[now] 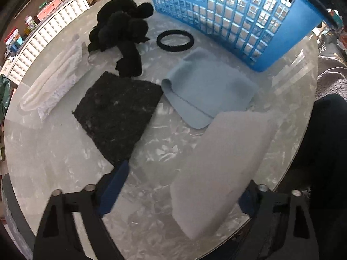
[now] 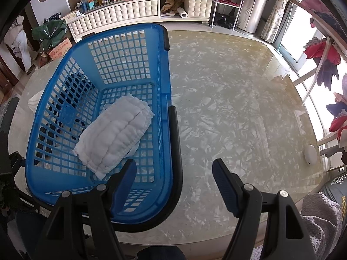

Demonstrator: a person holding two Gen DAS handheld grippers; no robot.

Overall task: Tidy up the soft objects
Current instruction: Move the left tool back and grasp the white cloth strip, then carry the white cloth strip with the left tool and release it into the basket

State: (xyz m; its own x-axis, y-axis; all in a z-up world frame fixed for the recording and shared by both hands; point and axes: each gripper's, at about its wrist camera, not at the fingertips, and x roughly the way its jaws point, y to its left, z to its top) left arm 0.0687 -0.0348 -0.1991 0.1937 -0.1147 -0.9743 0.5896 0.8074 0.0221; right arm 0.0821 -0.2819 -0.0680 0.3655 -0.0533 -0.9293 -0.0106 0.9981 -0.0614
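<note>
Grey foam pad [image 1: 216, 173] lies between spread left tongs [image 1: 184, 186]; right tongs [image 2: 173, 177] gape empty.

Grey foam pad [image 1: 216, 169] motion-blurred, hides right finger of left gripper [image 1: 184, 186]. Basket [image 1: 227, 17] top cut off. Black items behind basket wall [image 2: 65, 99] unidentifiable.

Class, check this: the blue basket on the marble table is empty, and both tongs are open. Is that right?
Not quite. The right wrist view shows the blue basket is not empty: a folded white quilted cloth lies inside it. The rest stands: left tongs and right tongs are both open.
</note>
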